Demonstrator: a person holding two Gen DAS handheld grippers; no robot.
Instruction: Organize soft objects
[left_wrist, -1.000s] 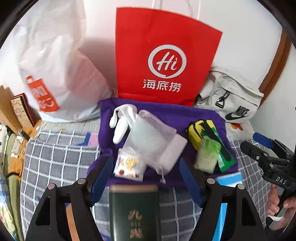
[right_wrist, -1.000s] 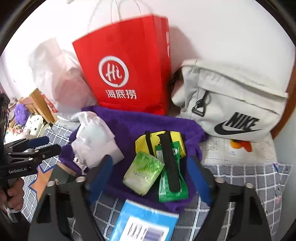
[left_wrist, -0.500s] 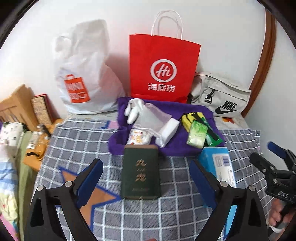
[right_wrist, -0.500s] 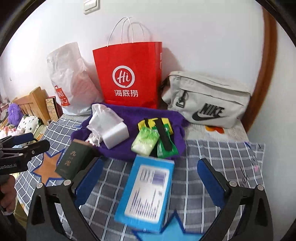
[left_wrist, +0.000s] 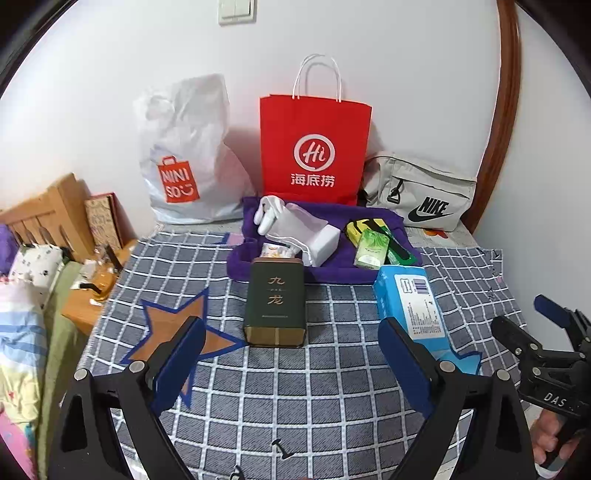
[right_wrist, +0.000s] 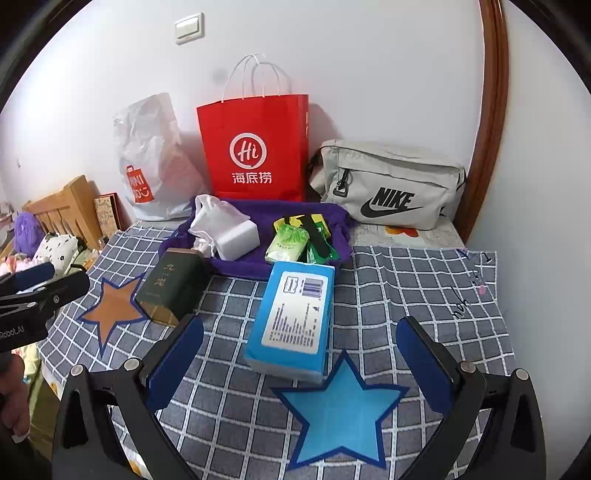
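Note:
A purple towel lies at the back of a grey checked cloth. On it are a white drawstring pouch, a white block, a green tissue pack and a yellow-and-green item. A dark green box and a blue tissue pack lie in front of the towel. My left gripper is open and empty, short of the green box. My right gripper is open and empty, around the near end of the blue pack.
A red paper bag, a white plastic bag and a grey Nike pouch stand against the wall. A wooden bed frame and bedding are at left. Orange and blue stars mark the cloth.
Both grippers have pulled back and up from the towel, so more of the cloth and wall shows. Both stay open and empty. The objects have not moved.

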